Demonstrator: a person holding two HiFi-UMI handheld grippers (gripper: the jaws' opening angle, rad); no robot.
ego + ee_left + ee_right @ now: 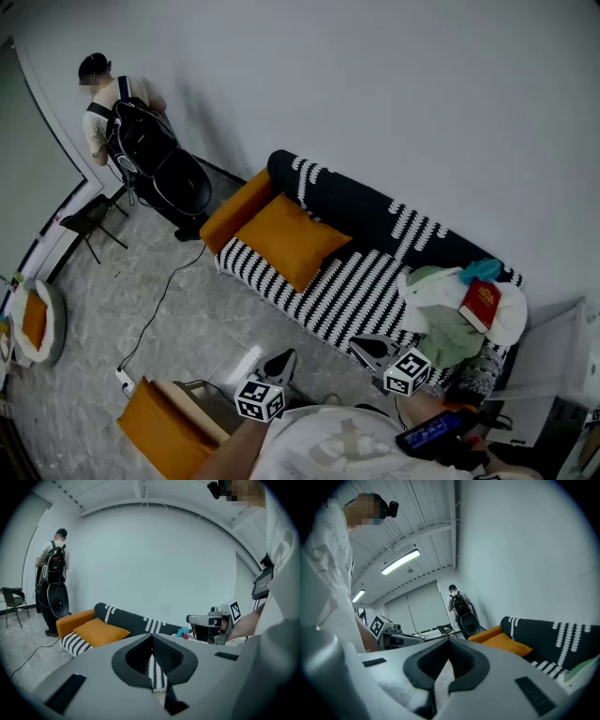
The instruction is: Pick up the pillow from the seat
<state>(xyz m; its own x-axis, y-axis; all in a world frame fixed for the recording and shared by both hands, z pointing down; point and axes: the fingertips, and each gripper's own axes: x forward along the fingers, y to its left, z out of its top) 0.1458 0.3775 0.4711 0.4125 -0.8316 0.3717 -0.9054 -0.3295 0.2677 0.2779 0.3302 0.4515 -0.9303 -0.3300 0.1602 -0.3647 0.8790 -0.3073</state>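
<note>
An orange pillow [291, 240] lies on the left part of the seat of a black-and-white striped sofa [349, 292], leaning towards the backrest. It also shows in the left gripper view as the pillow [99, 632] and in the right gripper view as the pillow [506, 643]. My left gripper [284, 358] and right gripper [361, 345] hover in front of the sofa, well short of the pillow. In their own views the left gripper [151, 640] and the right gripper [449, 643] have their jaws together with nothing between them.
A pile of clothes [450, 319] with a red book [481, 305] fills the sofa's right end. An orange armrest [234, 208] bounds the left end. A person with a backpack [120, 117] stands by the wall, near a chair [89, 220]. A cable [159, 300] crosses the floor.
</note>
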